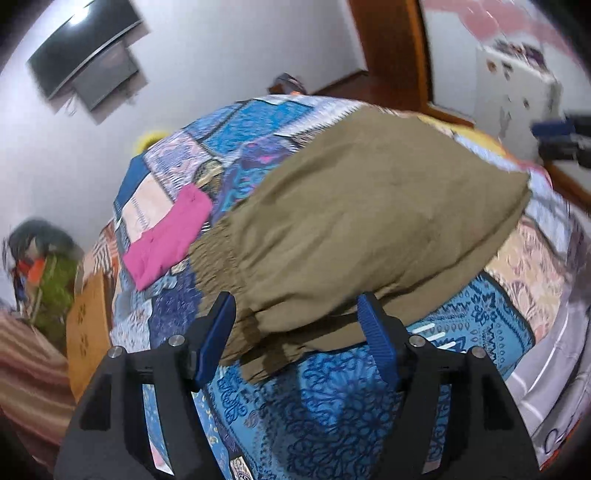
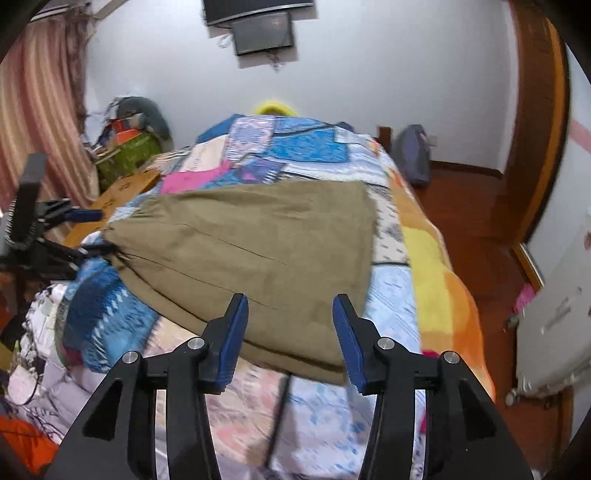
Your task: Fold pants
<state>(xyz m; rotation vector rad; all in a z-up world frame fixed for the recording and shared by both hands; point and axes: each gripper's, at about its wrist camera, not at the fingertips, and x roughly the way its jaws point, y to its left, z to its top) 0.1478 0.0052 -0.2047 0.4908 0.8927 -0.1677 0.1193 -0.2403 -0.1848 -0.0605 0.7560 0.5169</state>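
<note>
Olive-brown pants (image 1: 369, 221) lie folded flat on the patchwork bedspread (image 1: 332, 406), with the gathered waistband toward the left in the left wrist view. My left gripper (image 1: 297, 310) is open and empty, its blue pads either side of the pants' near waist edge. In the right wrist view the pants (image 2: 258, 251) lie ahead, and my right gripper (image 2: 290, 310) is open and empty over their near edge. The left gripper also shows at the left of that view (image 2: 79, 215).
A folded pink garment (image 1: 170, 232) lies on the bed left of the pants. A cardboard box (image 1: 86, 328) and a clutter pile (image 2: 129, 144) stand beside the bed. A wooden door frame (image 2: 535, 129), a wall TV (image 2: 258, 26) and a white cabinet (image 2: 554, 325) surround it.
</note>
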